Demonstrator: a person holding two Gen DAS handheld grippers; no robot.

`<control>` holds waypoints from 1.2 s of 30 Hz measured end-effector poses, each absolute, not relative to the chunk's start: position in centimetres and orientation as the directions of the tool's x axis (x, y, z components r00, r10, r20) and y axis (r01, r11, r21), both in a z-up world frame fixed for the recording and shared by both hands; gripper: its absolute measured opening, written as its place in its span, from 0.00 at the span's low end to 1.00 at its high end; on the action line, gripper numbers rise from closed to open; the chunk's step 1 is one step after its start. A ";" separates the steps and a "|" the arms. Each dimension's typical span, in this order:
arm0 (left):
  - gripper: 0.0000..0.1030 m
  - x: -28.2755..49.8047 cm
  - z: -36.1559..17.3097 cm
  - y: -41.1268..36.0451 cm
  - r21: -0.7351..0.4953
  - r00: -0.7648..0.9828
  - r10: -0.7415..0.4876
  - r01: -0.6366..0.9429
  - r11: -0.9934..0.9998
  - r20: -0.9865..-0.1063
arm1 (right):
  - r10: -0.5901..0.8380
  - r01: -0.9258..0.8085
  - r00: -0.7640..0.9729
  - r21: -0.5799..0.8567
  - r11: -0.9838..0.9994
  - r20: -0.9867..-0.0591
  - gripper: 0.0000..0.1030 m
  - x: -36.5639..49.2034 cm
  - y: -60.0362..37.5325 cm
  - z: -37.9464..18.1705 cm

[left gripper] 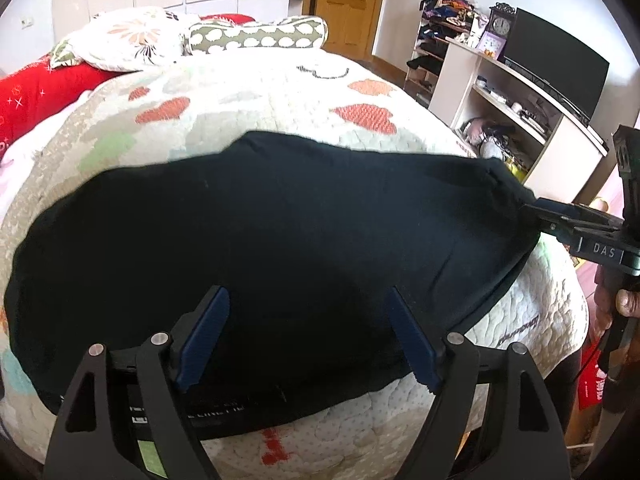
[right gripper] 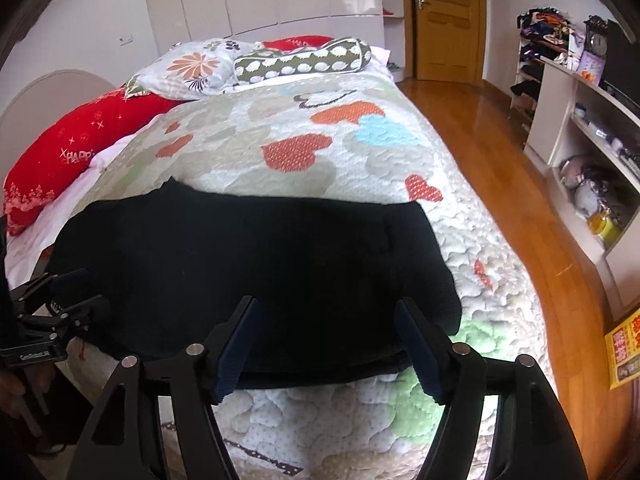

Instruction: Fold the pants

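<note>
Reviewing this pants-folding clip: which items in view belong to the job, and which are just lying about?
Job: black pants, left gripper, right gripper, quilted bedspread beneath.
Lying about: red pillow, floral pillow, spotted bolster, monitor, clock.

Bare quilt (right gripper: 320, 168) is stretching open across the middle of the right wrist view, offering free passage above the black pants (right gripper: 256, 272). Pillows (right gripper: 192, 66) and a spotted bolster (right gripper: 304, 62) are crowding the upper centre, and a red cushion (right gripper: 68, 152) is blocking the left edge. Wooden floor (right gripper: 492, 152) is running clear down the right side until the white shelf unit (right gripper: 568, 128) is closing it off at the far right. In the left wrist view, the right gripper (left gripper: 532, 212) is occupying the right edge beside the pants' corner.
</note>
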State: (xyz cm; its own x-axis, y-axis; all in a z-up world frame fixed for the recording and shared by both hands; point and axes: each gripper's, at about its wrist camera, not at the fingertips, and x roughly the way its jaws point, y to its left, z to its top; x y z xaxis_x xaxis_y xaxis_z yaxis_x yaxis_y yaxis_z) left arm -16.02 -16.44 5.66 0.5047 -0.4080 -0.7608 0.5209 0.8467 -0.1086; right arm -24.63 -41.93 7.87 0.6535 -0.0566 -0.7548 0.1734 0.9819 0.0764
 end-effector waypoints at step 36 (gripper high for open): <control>0.83 -10.3 8.1 -34.5 -0.233 0.201 -0.610 0.798 0.556 -0.767 | 0.051 0.251 0.670 0.291 0.923 -0.740 0.80 -29.7 -49.2 5.2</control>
State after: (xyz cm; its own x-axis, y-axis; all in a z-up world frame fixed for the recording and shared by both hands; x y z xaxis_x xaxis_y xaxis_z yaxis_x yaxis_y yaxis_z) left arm -10.34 -34.48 8.12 0.2007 -0.6100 -0.7666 0.7980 0.5556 -0.2332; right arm -29.75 -49.16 5.24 0.6704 0.0513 -0.7402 0.2513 0.9230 0.2915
